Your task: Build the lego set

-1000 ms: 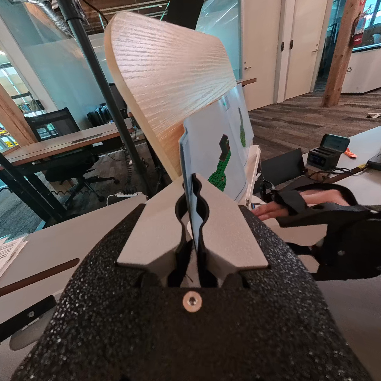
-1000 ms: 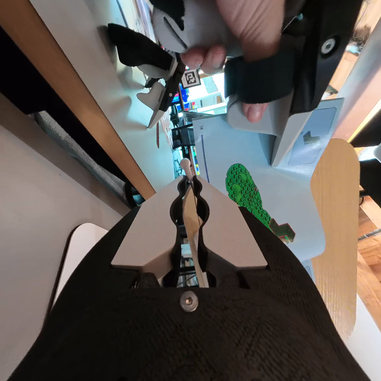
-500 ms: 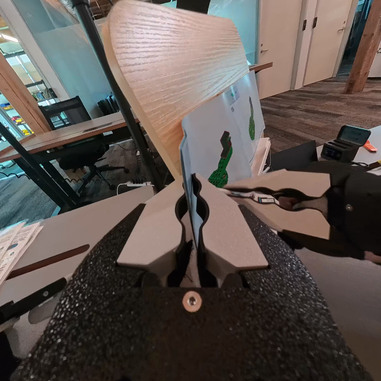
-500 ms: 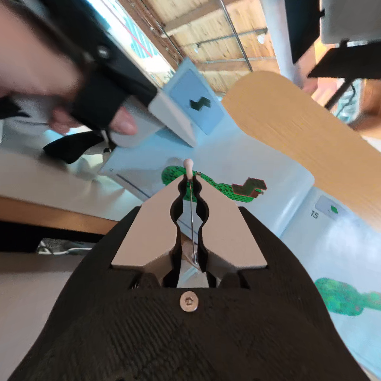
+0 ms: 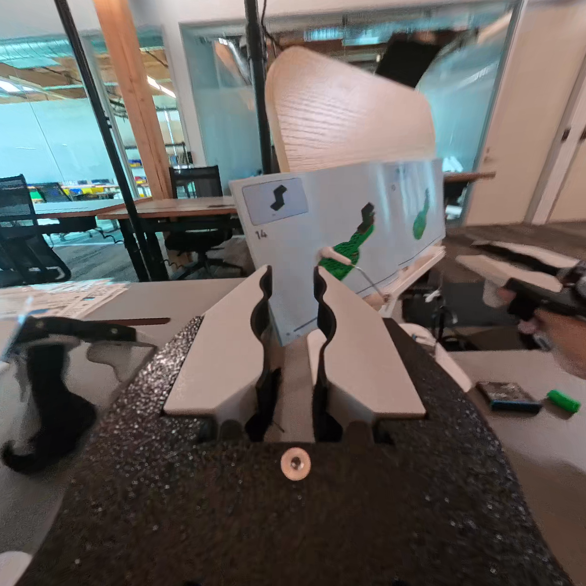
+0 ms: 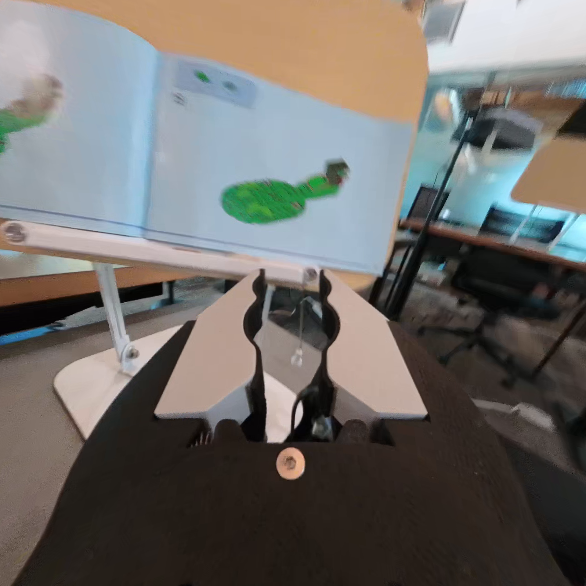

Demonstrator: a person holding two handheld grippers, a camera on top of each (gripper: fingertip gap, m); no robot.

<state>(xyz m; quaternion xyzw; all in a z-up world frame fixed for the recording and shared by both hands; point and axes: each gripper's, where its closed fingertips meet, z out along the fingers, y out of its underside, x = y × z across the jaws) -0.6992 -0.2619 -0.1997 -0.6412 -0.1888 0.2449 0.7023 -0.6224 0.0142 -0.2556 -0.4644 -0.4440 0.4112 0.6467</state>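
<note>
Both grippers, left gripper (image 5: 291, 274) and right gripper (image 6: 291, 276), now stand apart and empty, having let go of the instruction booklet (image 5: 342, 228). It rests open on the stand (image 6: 152, 245); page set, brick pickup likely next.

Left gripper (image 5: 291, 274): jaws parted, nothing between them. Right gripper (image 6: 291, 276): jaws parted, nothing between them; in the left wrist view it sits at far right, held by a hand (image 5: 551, 339).
</note>
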